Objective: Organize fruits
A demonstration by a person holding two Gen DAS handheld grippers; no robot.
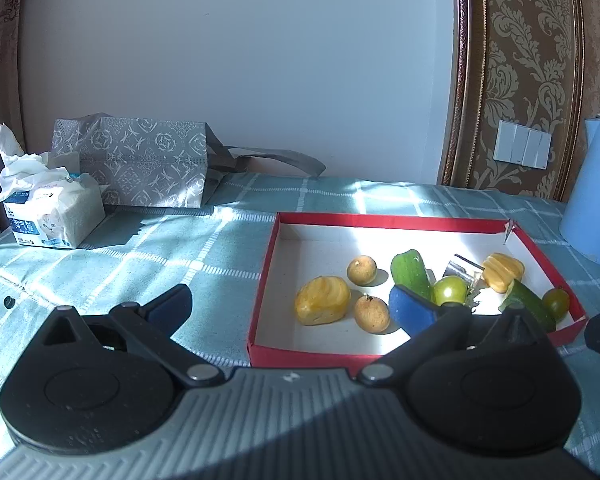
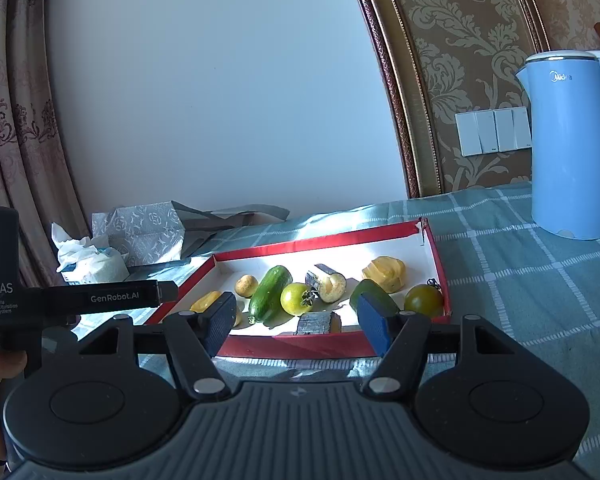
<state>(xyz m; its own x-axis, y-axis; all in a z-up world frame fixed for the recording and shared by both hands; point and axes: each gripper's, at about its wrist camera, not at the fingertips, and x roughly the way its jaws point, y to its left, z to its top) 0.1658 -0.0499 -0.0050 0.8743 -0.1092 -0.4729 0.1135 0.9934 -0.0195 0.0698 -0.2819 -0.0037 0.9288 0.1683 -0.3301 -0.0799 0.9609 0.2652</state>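
Shallow red-rimmed cardboard tray point(image 2: 436, 256) on the blue checked tablecloth point(image 2: 520, 280) holds the fruit: green cucumber point(image 2: 269, 294), yellow-green tomato point(image 2: 295, 299), dark tomato point(image 2: 423, 300). Right gripper point(image 2: 298, 322) at tray's near edge, jaws apart, empty. Left gripper point(image 1: 290, 304) straddles tray's left wall, jaws wide, empty.
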